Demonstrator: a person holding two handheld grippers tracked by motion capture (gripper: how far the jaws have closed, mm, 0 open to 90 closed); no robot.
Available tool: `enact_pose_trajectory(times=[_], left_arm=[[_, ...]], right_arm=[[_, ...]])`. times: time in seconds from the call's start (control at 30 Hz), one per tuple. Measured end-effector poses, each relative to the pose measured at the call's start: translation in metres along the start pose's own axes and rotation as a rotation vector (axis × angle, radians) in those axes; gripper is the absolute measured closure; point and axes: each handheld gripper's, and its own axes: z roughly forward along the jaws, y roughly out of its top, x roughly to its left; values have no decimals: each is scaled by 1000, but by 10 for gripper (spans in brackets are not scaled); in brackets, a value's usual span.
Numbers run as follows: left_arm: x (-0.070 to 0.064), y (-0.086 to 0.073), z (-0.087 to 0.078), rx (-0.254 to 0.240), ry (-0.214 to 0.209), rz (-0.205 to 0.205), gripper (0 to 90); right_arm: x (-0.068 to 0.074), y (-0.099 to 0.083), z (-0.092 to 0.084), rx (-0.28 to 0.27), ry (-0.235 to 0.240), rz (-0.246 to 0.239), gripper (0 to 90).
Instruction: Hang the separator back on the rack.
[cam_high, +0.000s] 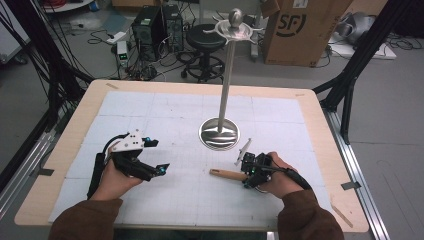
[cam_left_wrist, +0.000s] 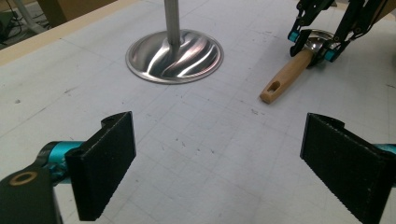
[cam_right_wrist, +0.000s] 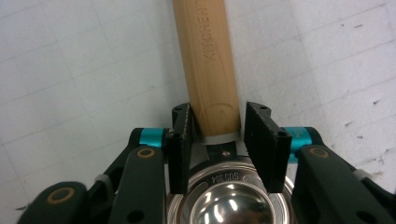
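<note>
High view shows the right gripper (cam_high: 253, 170) low on the desk (cam_high: 330, 125) at the near right, set over a wooden-handled ladle (cam_high: 227, 174) whose handle points left; in the right gripper view the jaws stand on either side of the handle's bowl end, the left pad touching the wood, a thin gap at the right, so I cannot tell whether it is clenched; the steel bowl (cam_right_wrist: 229, 200) lies under the gripper body; the left gripper (cam_high: 150, 167) hovers at the near left, well apart from the ladle, its jaws spread wide and released, nothing between them; a steel stand (cam_high: 220, 132) rises from its round base just beyond the ladle, near the desk's middle.
</note>
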Motion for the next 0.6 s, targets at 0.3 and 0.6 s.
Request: enact_pose_trajectory(times=[0.3,0.6], left_arm=[[0,0,-1,-5,0,-1,110],[0,0,0,-6,1,-4,110]], right_arm=[[3,0,0,-2,-11,-19,691],[1,-12,-13,-113,-7,17,692]])
